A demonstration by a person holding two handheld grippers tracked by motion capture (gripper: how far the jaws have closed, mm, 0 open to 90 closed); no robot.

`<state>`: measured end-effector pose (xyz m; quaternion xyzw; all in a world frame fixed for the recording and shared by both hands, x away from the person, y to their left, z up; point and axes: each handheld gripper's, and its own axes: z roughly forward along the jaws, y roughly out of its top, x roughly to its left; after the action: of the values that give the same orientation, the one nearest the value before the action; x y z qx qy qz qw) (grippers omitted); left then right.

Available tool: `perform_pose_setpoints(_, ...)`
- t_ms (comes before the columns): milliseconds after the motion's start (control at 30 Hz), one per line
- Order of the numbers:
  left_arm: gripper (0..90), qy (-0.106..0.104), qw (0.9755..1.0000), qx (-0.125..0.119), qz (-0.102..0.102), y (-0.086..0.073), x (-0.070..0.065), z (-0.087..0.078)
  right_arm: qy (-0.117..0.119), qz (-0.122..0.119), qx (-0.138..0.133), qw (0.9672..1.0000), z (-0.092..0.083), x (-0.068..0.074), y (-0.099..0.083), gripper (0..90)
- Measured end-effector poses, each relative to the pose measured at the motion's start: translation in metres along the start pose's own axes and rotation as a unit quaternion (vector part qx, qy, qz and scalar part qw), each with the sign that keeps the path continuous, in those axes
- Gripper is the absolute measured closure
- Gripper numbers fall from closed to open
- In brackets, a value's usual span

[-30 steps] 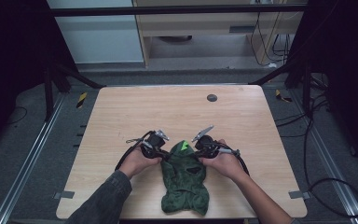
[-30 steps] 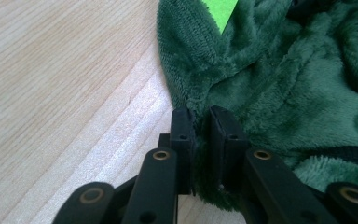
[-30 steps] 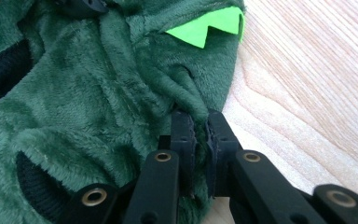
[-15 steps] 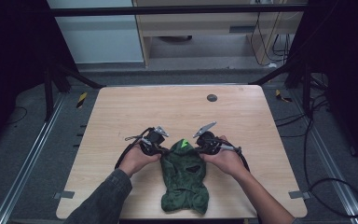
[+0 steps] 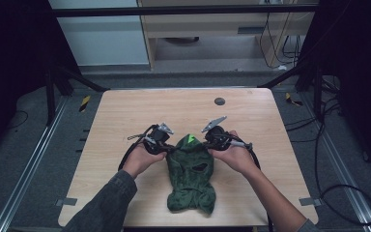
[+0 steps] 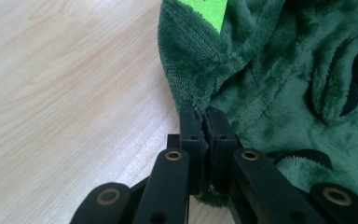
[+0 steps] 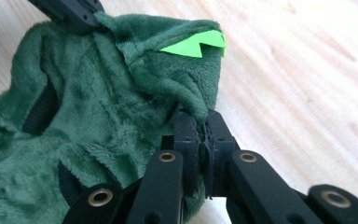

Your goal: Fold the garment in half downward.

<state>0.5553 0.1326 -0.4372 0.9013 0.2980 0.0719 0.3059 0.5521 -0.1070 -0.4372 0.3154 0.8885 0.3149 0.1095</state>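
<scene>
Gripping the green fleece garment (image 5: 191, 176) at its far end, left gripper (image 6: 204, 122) and right gripper (image 7: 198, 123) are each clamped on fabric; garment lies on the table (image 5: 125, 111), near edge.

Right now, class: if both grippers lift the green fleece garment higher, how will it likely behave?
The green fleece garment will probably sag between the left gripper and right gripper, since it already folds loosely. Its plush pile suggests it is light and unlikely to slip from the shut jaws.
</scene>
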Motion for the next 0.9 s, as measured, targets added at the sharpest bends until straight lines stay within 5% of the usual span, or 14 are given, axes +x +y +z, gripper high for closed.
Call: perform_pose_setpoints(900,87.3,0.035,0.9990,-0.022,0.017,0.027,0.005,-0.023,-0.033,-0.016,-0.032,0.9988,-0.023,-0.011,0.028,85.6)
